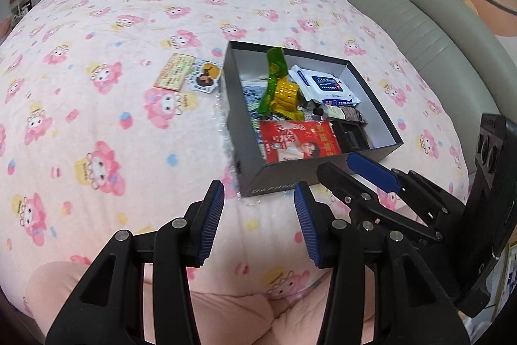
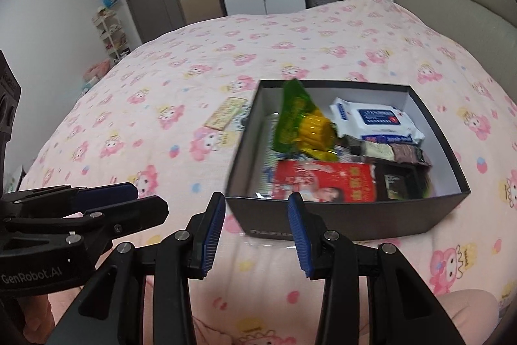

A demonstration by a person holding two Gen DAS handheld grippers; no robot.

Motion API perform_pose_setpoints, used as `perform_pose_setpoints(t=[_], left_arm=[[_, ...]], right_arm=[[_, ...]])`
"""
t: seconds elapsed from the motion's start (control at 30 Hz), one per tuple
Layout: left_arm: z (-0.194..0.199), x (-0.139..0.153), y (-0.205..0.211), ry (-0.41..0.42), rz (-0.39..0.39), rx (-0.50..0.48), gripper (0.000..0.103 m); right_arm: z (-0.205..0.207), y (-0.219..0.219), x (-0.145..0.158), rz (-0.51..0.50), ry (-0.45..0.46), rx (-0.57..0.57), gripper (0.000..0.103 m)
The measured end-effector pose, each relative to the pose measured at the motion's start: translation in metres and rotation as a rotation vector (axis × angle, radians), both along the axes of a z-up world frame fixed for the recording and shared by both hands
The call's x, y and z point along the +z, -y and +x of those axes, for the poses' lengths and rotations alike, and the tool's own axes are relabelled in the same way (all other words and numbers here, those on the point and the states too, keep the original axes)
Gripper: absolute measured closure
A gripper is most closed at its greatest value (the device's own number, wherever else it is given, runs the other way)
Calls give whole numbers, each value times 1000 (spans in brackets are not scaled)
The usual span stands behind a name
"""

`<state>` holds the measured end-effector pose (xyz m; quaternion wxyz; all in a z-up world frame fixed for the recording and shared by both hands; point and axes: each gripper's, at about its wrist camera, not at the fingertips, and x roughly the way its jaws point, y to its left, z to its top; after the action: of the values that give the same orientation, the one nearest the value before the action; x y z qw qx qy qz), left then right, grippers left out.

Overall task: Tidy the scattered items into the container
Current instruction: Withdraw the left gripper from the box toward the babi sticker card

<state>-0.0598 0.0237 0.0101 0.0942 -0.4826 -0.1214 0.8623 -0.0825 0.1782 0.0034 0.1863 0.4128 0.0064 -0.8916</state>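
A dark grey box (image 1: 278, 180) (image 2: 371, 219) sits on the pink patterned bedcover. Inside lie a green and yellow snack bag (image 1: 279, 84) (image 2: 300, 125), a white wipes pack (image 1: 326, 84) (image 2: 378, 118), a red packet (image 1: 299, 141) (image 2: 323, 180) and small dark items. Left of the box, on the cover, lie a small card (image 1: 173, 71) (image 2: 224, 113) and a round sticker sheet (image 1: 206, 76). My left gripper (image 1: 260, 228) hangs open and empty just short of the box's near corner. My right gripper (image 2: 255, 231) is open and empty at the box's near wall. Each gripper shows in the other's view.
The bedcover (image 1: 113, 118) spreads wide to the left of the box. A grey padded headboard (image 1: 420, 31) runs along the right. A person's pink-clad legs (image 1: 226, 312) are at the bottom. Wardrobes and shelves (image 2: 110, 31) stand beyond the bed.
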Motion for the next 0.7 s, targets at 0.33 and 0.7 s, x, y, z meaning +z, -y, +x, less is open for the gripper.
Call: perform_pose_setpoints(t=[0.33, 0.7], left_arm=[[31, 10, 59, -31, 12, 67, 57], [39, -13, 117, -6, 64, 166, 57]], right_arm=[[18, 56, 13, -5, -10, 76, 67], [17, 111, -6, -8, 20, 141, 67]])
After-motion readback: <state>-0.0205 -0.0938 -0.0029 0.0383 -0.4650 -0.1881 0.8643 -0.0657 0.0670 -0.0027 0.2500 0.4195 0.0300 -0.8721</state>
